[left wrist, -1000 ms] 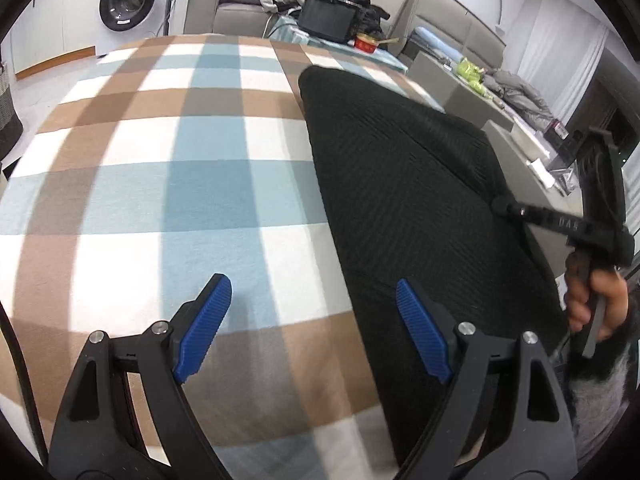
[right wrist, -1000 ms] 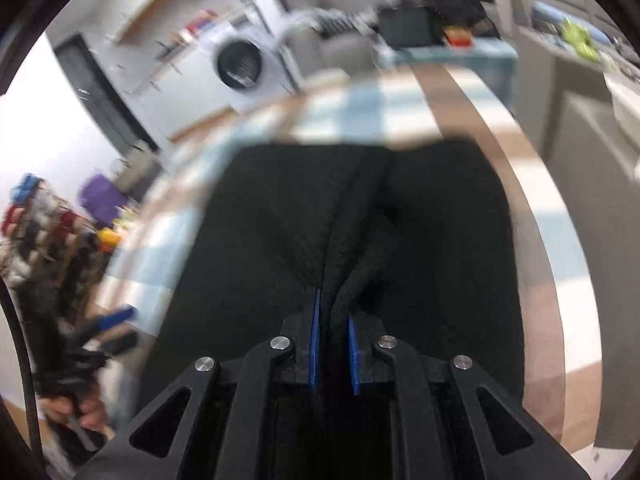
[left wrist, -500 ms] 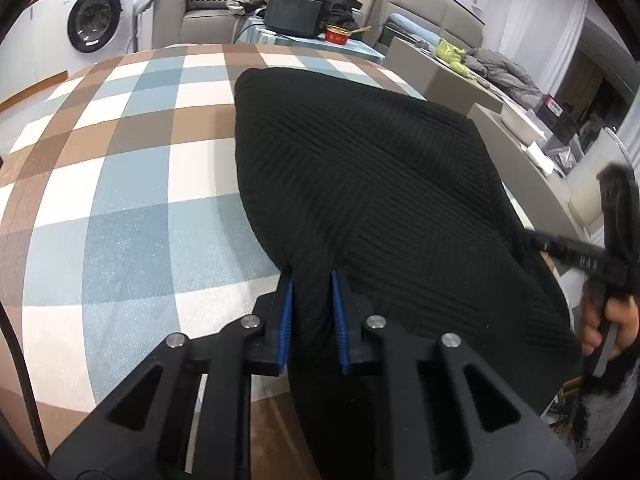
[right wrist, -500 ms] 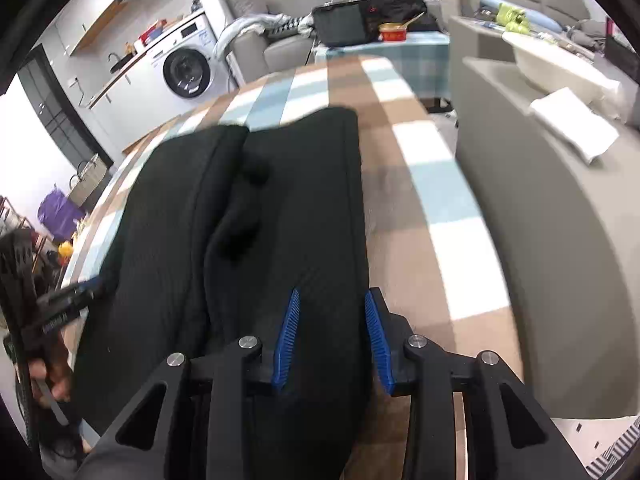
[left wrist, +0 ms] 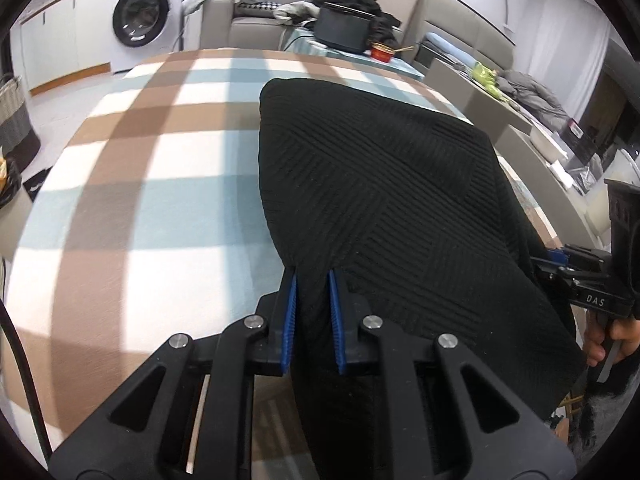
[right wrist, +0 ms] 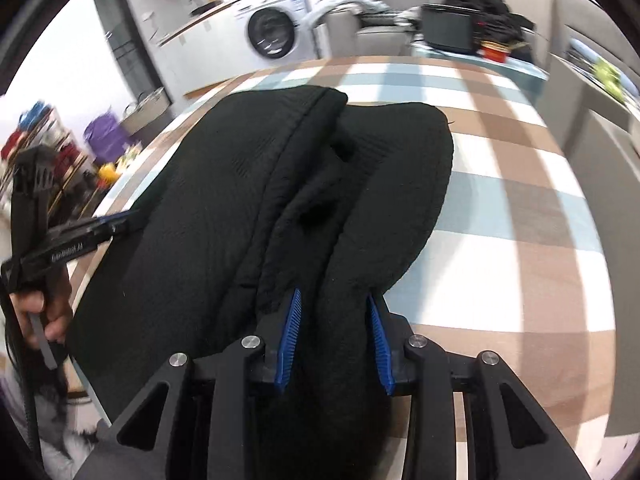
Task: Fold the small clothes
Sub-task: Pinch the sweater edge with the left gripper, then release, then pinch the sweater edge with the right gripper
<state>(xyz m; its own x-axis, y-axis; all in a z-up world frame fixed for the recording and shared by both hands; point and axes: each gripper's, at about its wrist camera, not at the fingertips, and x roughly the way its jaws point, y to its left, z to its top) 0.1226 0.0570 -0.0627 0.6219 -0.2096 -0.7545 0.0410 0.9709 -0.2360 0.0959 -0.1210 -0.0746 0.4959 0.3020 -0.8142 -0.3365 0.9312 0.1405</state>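
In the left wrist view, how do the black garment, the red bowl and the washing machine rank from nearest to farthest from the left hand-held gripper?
1. Black garment: clamped in the left hand-held gripper, spread ahead on the checked cloth.
2. Red bowl: beyond the cloth's far edge, right of centre.
3. Washing machine: far back left, though its lead over the bowl is slight.

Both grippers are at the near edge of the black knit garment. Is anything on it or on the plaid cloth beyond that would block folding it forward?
Nothing visible. The black knit garment is bare and the plaid cloth beyond is unobstructed.

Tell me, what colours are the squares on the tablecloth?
Brown, light blue and white checks on the tablecloth, clearest in the left wrist view.
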